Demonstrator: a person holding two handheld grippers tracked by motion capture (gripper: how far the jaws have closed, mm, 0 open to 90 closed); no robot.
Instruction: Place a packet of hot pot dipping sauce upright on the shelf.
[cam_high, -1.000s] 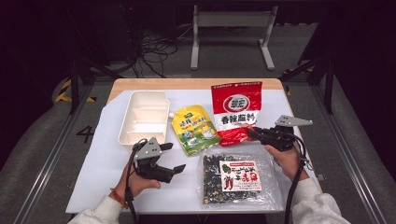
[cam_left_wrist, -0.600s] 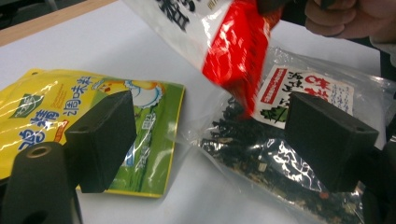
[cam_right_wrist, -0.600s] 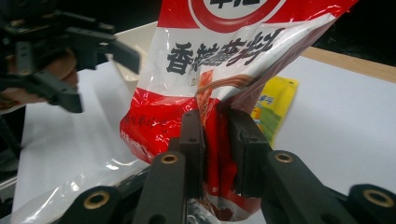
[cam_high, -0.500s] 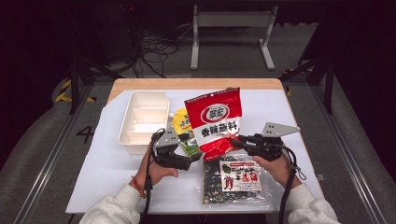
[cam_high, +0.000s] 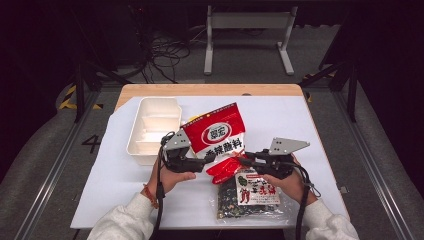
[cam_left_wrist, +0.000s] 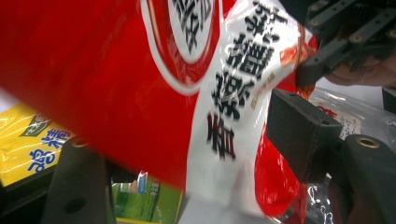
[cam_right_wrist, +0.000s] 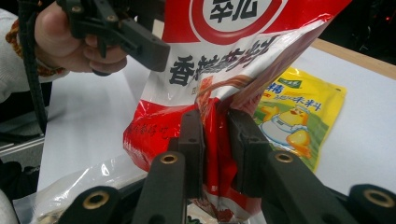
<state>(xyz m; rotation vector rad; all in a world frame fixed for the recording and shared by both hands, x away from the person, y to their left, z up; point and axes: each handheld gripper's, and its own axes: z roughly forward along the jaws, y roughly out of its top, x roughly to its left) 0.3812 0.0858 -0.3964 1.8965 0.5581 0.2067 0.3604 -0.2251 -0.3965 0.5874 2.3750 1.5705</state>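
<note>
Red-and-white glossy plastic film: from the high view, the seasoning pouch (cam_high: 217, 137) is held tilted above the white table cover (cam_high: 115, 185), between the white tray (cam_high: 152, 127) and the clear bag of dried spices (cam_high: 252, 197), with the left gripper (cam_high: 202, 161) at its lower left edge and the right gripper (cam_high: 245, 161) at its red bottom corner. Left gripper view: jaws part-way apart and just been closing, the pouch (cam_left_wrist: 154, 79) between them, its slick, limp film sagging over the yellow-green packet (cam_left_wrist: 32, 144); contact by the pads cannot be told. Right gripper view: jaws nearly shut, pinching a crumpled fold of the pouch (cam_right_wrist: 219, 70), which looks light, soft and slippery, so best taken at the sealed edges.
</note>
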